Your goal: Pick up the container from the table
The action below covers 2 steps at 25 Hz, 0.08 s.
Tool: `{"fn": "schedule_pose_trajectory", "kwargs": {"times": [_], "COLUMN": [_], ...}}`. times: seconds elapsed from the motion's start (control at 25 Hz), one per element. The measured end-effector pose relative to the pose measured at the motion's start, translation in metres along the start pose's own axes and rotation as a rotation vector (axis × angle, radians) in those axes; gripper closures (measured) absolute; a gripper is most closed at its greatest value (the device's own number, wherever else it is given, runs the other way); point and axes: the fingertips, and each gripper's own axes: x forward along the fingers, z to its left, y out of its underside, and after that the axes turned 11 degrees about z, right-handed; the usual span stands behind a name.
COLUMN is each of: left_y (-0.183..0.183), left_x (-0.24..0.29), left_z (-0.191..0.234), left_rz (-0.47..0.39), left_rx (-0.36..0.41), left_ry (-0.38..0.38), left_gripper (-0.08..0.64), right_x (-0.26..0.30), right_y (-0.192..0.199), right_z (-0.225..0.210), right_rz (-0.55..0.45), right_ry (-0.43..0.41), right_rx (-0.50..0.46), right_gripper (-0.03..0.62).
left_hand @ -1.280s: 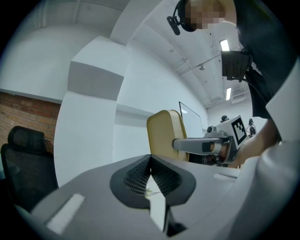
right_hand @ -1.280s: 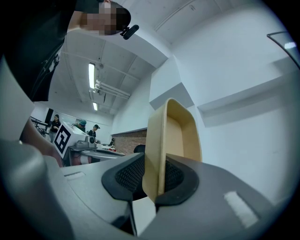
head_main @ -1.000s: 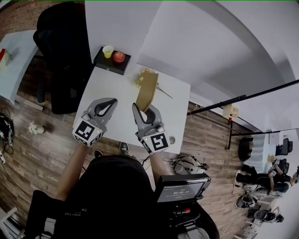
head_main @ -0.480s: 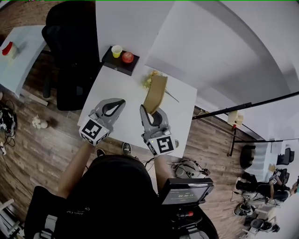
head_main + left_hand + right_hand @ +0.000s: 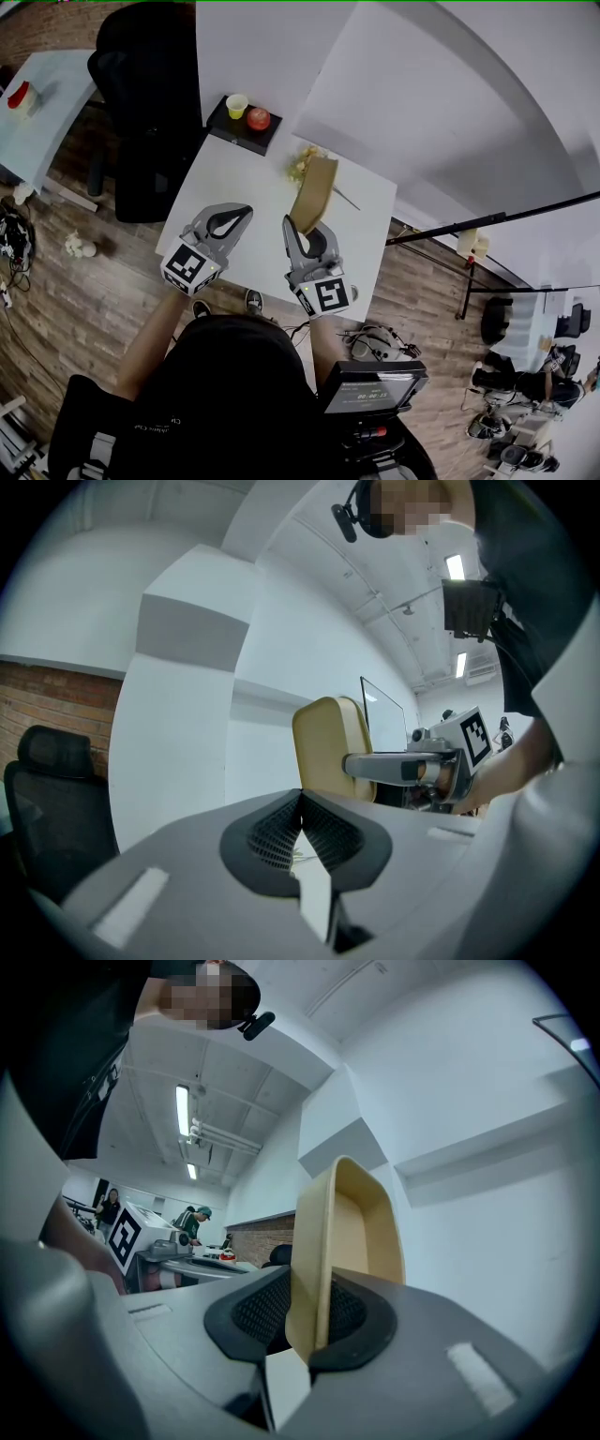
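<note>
Clamping one thin side wall of the tan, shallow, round-cornered tray-type container (image 5: 349,1232), the right gripper (image 5: 314,1321) has its jaws narrow w/ both ribbed pads pressed on that wall, holding the container on edge and, as far as the head view shows, clear of the white rectangular table (image 5: 242,178). Left gripper (image 5: 300,819) hangs near it, jaws fully together, nothing between them. Container is judged light, thin-walled, semi-stiff and fairly smooth: expect wall flex and pivoting about a single-edge grip, so take hold approx. mid-length of a long wall w/ pads seated deep past the rim, not at corners.
</note>
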Motion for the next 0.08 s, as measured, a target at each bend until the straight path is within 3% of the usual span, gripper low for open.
{"fn": "schedule_pose_trajectory", "kwargs": {"times": [0.08], "left_y": [0.0003], "left_x": [0.0008], "left_z": [0.0], "left_rz": [0.004], "left_rx": [0.001], "left_ry": [-0.002], "left_gripper": [0.557], "right_x": [-0.0001], "right_y": [-0.0001], "right_z": [-0.0013], "right_rz": [0.002], "right_ry": [-0.001], "right_rx": [-0.001], "right_gripper": [0.508]}}
